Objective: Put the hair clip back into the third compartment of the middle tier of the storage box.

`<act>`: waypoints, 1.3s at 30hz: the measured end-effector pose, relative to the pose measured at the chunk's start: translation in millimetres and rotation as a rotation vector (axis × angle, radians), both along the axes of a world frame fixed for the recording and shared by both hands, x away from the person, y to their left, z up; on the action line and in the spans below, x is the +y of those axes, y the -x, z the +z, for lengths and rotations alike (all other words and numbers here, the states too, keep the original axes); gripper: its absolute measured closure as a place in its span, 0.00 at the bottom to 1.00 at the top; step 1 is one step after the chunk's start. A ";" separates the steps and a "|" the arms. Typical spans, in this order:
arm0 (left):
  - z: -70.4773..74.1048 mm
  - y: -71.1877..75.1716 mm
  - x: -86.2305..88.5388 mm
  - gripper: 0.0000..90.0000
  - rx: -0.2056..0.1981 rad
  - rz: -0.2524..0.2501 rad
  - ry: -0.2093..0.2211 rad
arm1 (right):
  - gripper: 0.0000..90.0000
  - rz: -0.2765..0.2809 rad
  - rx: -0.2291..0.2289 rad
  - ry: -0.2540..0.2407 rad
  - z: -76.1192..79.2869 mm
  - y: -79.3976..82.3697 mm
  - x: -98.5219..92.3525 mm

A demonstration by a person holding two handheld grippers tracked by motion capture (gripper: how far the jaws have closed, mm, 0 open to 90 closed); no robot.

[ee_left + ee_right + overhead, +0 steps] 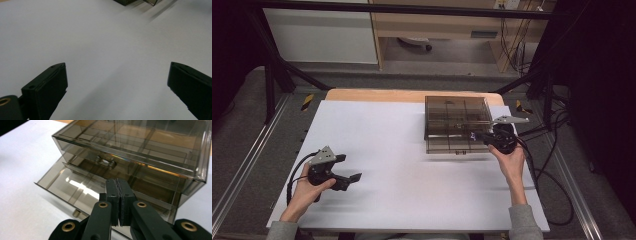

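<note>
Right gripper (119,195), jaws pressed together on nothing, sits at the box's (457,120) lower right corner, at two o'clock on the white table (402,165). Its own view reveals the bottom drawer (72,187) pulled out. Left gripper (352,167), at eight o'clock, gapes wide over bare table.

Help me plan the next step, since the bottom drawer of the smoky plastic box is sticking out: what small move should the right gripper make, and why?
Probably nudge the bottom drawer inward. The right gripper has its jaws shut with nothing between them, poised just over the drawer's front edge, while the upper drawer sits flush in the drawer box. The left gripper rests open, far off on the white table.
</note>
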State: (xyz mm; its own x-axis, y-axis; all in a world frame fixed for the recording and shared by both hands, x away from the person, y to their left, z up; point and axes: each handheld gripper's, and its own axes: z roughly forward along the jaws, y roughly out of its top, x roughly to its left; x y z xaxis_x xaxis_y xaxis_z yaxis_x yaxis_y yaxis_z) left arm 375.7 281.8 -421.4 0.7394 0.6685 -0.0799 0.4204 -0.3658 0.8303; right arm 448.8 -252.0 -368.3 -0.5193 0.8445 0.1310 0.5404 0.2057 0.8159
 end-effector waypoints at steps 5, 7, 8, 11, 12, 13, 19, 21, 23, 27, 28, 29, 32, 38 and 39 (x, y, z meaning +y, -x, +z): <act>0.0 0.0 0.0 0.03 0.000 0.000 0.001 | 0.99 -0.017 0.009 0.009 -4.3 -1.4 -4.0; -0.1 -0.1 0.0 0.03 0.000 0.000 0.000 | 0.99 -0.023 0.012 0.012 -5.7 -1.8 -5.1; -0.1 -0.1 0.0 0.03 0.001 0.000 0.001 | 0.99 -0.025 0.014 0.013 -6.3 -2.0 -5.5; -0.1 -0.1 0.0 0.03 0.001 0.000 0.000 | 0.99 -0.027 0.018 0.022 -8.6 -2.9 -5.9; -0.1 -0.1 0.0 0.03 0.000 0.000 0.000 | 0.99 -0.030 0.021 0.025 -9.6 -3.2 -5.8; -0.1 -0.1 0.0 0.03 0.000 0.000 0.001 | 0.99 -0.031 0.025 0.028 -10.5 -3.6 -5.9; -0.4 -0.3 -0.1 0.03 0.002 0.000 -0.001 | 0.99 -0.041 0.035 0.045 -14.8 -5.4 -6.9; -0.4 -0.2 -0.1 0.03 0.002 -0.001 0.000 | 0.99 -0.049 0.034 0.038 -16.6 -5.9 -7.5; -0.3 -0.2 -0.1 0.03 0.001 0.000 0.000 | 0.99 -0.050 0.040 0.040 -18.0 -6.3 -8.0; -0.3 -0.1 -0.2 0.03 0.002 -0.001 0.000 | 0.99 -0.051 0.045 0.042 -20.8 -7.1 -7.7; -0.4 -0.1 -0.2 0.03 0.002 -0.001 -0.001 | 0.99 -0.052 0.046 0.048 -21.5 -7.4 -7.2; -0.4 -0.1 -0.2 0.03 0.002 -0.001 -0.001 | 0.99 -0.052 0.050 0.051 -22.1 -7.6 -6.7; -0.2 -0.1 0.0 0.03 0.001 0.000 0.001 | 0.99 -0.050 0.053 0.062 -24.5 -8.3 -5.3; -0.2 0.0 -0.2 0.03 0.001 -0.001 0.000 | 0.99 -0.050 0.065 0.082 -28.0 -9.4 -3.7; -0.2 -0.1 -0.1 0.03 0.001 -0.001 -0.001 | 0.99 -0.051 0.066 0.081 -28.3 -9.5 -3.8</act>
